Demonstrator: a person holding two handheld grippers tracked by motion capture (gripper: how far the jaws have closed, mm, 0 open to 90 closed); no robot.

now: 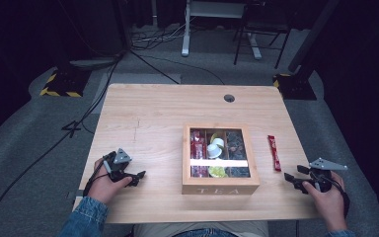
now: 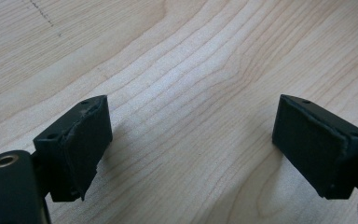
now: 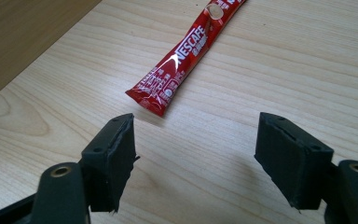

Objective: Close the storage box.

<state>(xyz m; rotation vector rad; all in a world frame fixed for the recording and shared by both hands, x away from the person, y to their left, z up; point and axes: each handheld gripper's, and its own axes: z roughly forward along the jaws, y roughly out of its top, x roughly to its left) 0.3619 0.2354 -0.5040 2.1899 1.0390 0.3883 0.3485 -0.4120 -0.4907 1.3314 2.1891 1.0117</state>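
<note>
A red Nescafe stick sachet (image 1: 274, 152) lies flat on the table to the right of a wooden tea box (image 1: 220, 185). In the right gripper view the sachet (image 3: 182, 60) lies just beyond my right gripper (image 3: 195, 156), whose jaws stand wide apart with only bare wood between them. From above, the right gripper (image 1: 292, 179) sits low near the table's front right, a little nearer the person than the sachet. My left gripper (image 1: 137, 177) rests at the front left, open over bare wood (image 2: 191, 144). The box holds red sachets, white capsules and dark packets in its compartments.
The tea box has a glass lid with a white strip across it. A round cable hole (image 1: 229, 98) sits near the table's far edge. Beyond the table stand black stands with yellow-striped bases (image 1: 61, 86) and floor cables.
</note>
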